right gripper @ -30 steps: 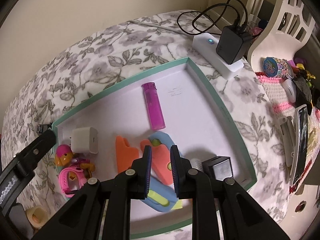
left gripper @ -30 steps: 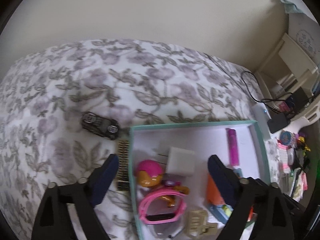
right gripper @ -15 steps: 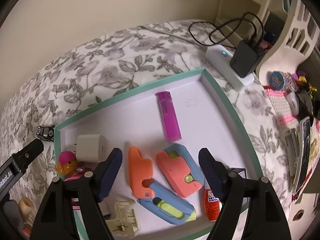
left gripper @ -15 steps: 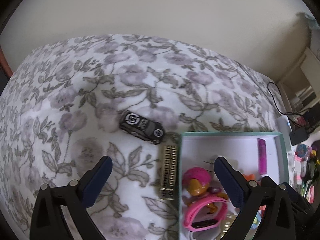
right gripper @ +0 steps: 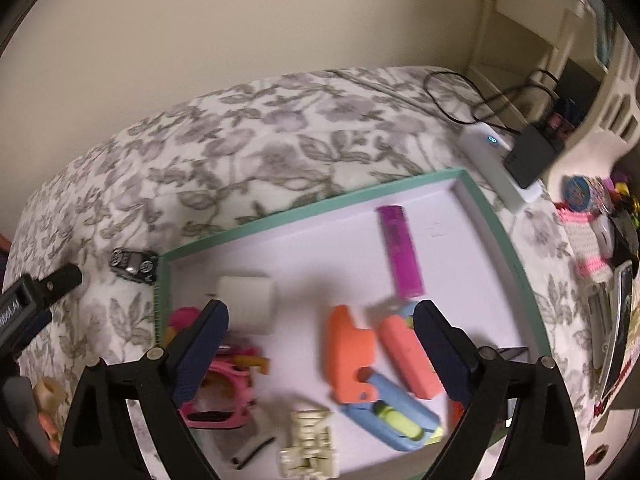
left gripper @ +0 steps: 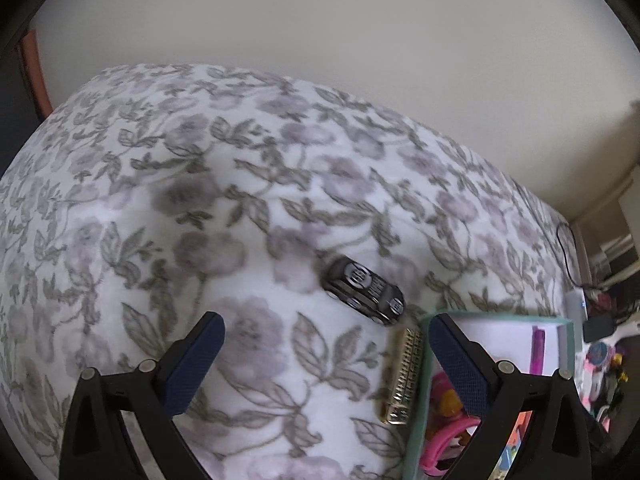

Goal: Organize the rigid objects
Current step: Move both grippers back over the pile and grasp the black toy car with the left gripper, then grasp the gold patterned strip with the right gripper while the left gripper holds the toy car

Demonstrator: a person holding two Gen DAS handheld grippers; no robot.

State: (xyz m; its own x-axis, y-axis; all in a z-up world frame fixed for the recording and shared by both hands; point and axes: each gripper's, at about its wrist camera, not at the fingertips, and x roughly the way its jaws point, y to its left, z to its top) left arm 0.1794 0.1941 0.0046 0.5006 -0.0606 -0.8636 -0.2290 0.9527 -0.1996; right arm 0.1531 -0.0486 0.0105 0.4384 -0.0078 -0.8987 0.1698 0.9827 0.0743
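Jaws apart on both: left gripper over bedspread, right gripper above tray.

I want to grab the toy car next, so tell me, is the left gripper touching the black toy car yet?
Apart. In the left wrist view the open left gripper hovers with floral bedspread visible between its fingertips and the black toy car.

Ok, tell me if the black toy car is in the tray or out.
Out. The black toy car lies on the floral bedspread, just beyond the tray corner.
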